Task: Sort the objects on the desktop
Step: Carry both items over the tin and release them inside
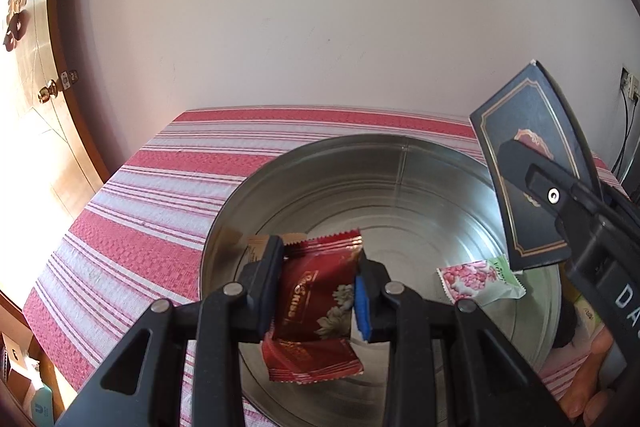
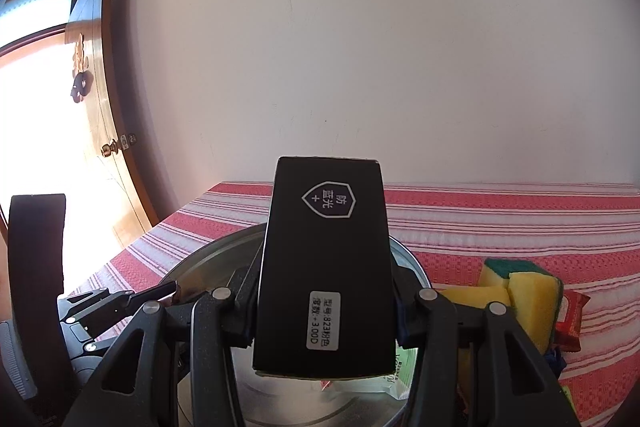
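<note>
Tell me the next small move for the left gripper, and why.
Probably open the jaws of the left gripper: it holds the red snack packet directly above the metal tin, where a pink-green packet already lies, so releasing should drop it in.

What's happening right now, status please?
Left gripper shut on red snack packet, above metal tin. Right gripper shut on black box. Nothing blocking.

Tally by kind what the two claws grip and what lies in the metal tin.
Snack packets: 3 (red packet, brown packet, pink-and-green packet)
Boxes: 1 (dark box)
Total: 4
</note>
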A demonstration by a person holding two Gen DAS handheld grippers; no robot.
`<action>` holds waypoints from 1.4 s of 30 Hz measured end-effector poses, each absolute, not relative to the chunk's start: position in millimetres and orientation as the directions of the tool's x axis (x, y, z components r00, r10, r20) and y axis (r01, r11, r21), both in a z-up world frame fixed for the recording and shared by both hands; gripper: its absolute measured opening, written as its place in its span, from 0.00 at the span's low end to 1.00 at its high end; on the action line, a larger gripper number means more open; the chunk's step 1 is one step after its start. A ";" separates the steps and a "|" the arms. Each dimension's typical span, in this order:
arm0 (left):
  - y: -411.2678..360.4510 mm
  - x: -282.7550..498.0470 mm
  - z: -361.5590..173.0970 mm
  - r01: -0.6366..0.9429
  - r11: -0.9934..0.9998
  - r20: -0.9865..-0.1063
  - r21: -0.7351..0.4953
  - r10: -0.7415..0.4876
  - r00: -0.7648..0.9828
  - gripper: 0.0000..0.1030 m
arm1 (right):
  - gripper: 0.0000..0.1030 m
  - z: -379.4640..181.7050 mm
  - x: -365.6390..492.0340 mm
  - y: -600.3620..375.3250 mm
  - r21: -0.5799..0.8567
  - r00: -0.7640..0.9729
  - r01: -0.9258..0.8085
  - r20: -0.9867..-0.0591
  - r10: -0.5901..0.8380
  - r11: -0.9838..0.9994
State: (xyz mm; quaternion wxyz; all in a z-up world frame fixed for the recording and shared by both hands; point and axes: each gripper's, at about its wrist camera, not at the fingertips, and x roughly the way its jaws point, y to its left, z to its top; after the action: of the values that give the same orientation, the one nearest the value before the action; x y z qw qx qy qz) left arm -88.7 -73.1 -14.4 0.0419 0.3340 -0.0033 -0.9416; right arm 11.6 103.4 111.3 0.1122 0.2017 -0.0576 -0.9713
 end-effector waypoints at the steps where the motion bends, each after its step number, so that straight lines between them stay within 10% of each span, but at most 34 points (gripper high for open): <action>1: -73.2 -88.8 -15.9 0.077 -0.996 -0.633 0.035 -0.082 -0.769 0.30 | 0.50 112.0 8.8 101.6 0.153 -0.891 0.199 -0.384 -0.244 -0.968; 28: -67.0 -99.4 -34.9 0.079 -0.993 -0.680 0.087 -0.118 -0.724 0.30 | 0.51 95.7 -29.8 95.5 0.076 -0.846 0.229 -0.478 -0.238 -0.970; 32: -67.8 -99.5 -36.4 0.085 -0.992 -0.681 0.089 -0.123 -0.722 0.33 | 0.74 97.2 -26.4 96.4 0.078 -0.859 0.237 -0.449 -0.246 -0.968; 42: -63.4 -88.3 -26.3 0.102 -0.987 -0.621 0.126 -0.158 -0.768 0.73 | 0.84 100.5 15.8 128.2 0.103 -0.962 0.148 -0.218 -0.168 -0.984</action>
State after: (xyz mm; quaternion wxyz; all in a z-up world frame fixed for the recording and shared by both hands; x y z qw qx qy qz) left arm -88.3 -63.4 -26.3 0.0692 0.3337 -0.0425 -0.9392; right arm 15.8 128.2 100.5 0.0797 0.1135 -0.0429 -0.9894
